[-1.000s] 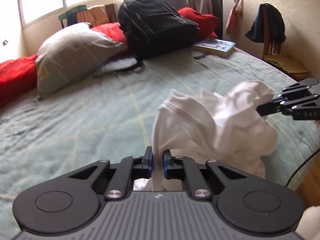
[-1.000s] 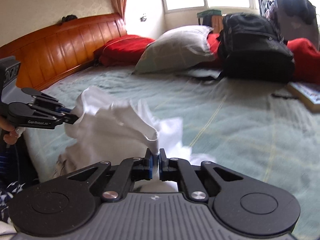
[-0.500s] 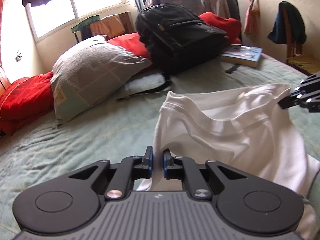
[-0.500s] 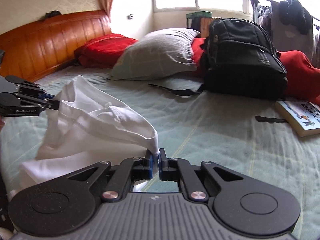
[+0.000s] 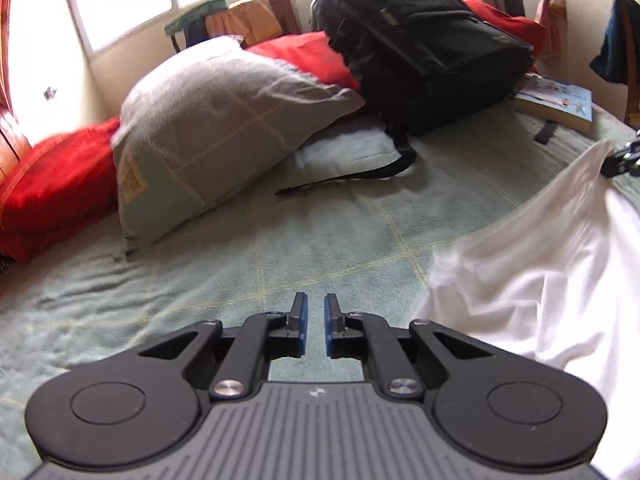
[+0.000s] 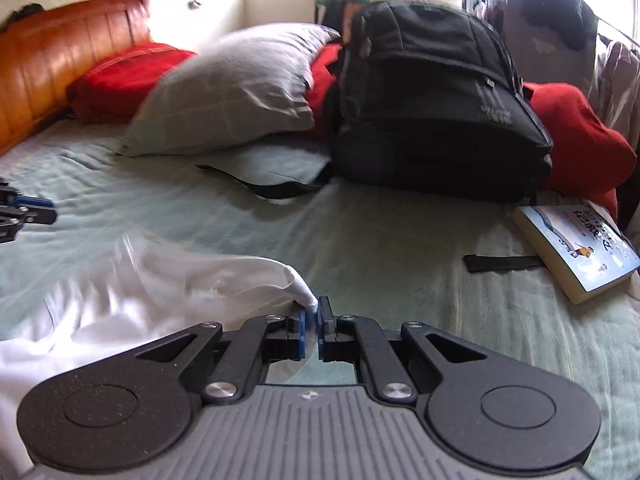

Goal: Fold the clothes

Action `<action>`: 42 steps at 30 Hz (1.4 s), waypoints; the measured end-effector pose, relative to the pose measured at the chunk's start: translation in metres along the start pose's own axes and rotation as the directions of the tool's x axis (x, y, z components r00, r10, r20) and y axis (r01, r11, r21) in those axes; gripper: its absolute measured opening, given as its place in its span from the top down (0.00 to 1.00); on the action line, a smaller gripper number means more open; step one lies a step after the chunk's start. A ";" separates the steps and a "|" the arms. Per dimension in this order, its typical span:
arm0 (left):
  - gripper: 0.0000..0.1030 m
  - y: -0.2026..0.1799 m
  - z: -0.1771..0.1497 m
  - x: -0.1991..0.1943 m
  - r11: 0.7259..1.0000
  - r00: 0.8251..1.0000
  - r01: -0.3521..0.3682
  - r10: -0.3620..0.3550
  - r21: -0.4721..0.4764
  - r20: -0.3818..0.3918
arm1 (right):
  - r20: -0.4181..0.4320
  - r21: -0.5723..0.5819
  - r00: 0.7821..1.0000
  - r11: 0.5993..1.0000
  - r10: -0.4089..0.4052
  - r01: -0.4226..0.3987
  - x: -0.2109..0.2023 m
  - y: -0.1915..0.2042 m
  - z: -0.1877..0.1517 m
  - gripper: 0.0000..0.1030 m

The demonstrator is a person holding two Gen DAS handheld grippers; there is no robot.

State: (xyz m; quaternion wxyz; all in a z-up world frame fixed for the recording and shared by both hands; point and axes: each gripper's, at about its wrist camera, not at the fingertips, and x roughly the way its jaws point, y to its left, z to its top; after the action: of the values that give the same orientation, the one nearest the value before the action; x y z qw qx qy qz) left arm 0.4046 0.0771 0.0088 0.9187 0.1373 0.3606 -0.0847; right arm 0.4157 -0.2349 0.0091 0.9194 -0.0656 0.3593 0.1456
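one white shirt [image 6: 132, 292] spread on the green bedspread [image 6: 400, 248], right gripper [image 6: 312, 312] pinching its corner, left gripper [image 5: 312, 312] parted and empty, one backpack [image 6: 432, 112], one book [image 6: 580, 248], one grey pillow [image 5: 224, 120]

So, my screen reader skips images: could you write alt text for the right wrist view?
The right gripper pinches a corner of a white garment spread low over a green bedspread. Beyond lie a grey pillow, black backpack and book.

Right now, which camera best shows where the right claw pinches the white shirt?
The right wrist view: the right claw sits centred, jaws shut on a corner of the white shirt. The left wrist view shows only that claw's tip at the frame edge, plus the shirt draped over the bed.
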 end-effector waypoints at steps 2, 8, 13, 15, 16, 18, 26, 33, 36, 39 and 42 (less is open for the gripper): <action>0.93 0.004 -0.002 0.009 0.999 1.000 0.021 -0.022 -0.033 -0.011 | -0.027 0.008 0.999 1.000 -0.017 0.017 0.019 -0.002 0.008 0.93; 0.56 -0.008 -0.036 0.008 0.985 0.979 0.165 -0.168 -0.040 -0.111 | -0.167 0.086 0.985 0.996 0.043 -0.029 0.062 -0.008 0.007 0.78; 0.29 -0.012 -0.068 -0.011 0.966 0.949 0.242 -0.256 -0.093 -0.185 | -0.163 0.116 0.983 0.991 0.083 -0.064 0.044 -0.010 -0.016 0.50; 0.30 -0.008 -0.081 -0.018 0.948 0.928 0.278 -0.307 -0.156 -0.209 | -0.142 0.130 0.984 0.988 0.105 -0.087 0.027 -0.013 -0.027 0.47; 0.30 -0.006 -0.088 -0.022 0.937 0.917 0.296 -0.333 -0.188 -0.220 | -0.132 0.131 0.985 0.987 0.108 -0.090 0.019 -0.013 -0.032 0.45; 0.34 -0.005 -0.104 -0.031 0.908 0.892 0.333 -0.390 -0.252 -0.227 | -0.111 0.134 0.988 0.986 0.111 -0.096 0.004 -0.012 -0.043 0.44; 0.46 0.001 -0.155 -0.058 0.736 0.797 0.445 -0.585 -0.510 -0.150 | -0.054 0.167 0.982 0.971 0.183 -0.171 -0.038 0.002 -0.080 0.42; 0.49 -0.008 -0.153 -0.036 0.657 0.761 0.495 -0.644 -0.569 -0.082 | -0.044 0.180 0.967 0.954 0.250 -0.238 -0.053 0.019 -0.096 0.42; 0.49 -0.011 -0.152 -0.024 0.618 0.753 0.507 -0.657 -0.602 -0.041 | -0.030 0.178 0.962 0.949 0.270 -0.260 -0.059 0.026 -0.096 0.40; 0.49 -0.015 -0.158 -0.026 0.574 0.719 0.535 -0.695 -0.620 -0.023 | -0.027 0.149 0.963 0.954 0.268 -0.261 -0.063 0.032 -0.096 0.39; 0.50 -0.018 -0.173 -0.036 0.538 0.692 0.552 -0.721 -0.636 -0.009 | -0.021 0.133 0.963 0.955 0.270 -0.265 -0.069 0.032 -0.099 0.38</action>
State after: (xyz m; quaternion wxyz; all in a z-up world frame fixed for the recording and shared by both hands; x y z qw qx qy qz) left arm 0.2632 0.1159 -0.0909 0.7580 -0.2861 0.5146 -0.2808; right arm 0.2940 -0.2416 -0.0175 0.8864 0.0401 0.3914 0.2437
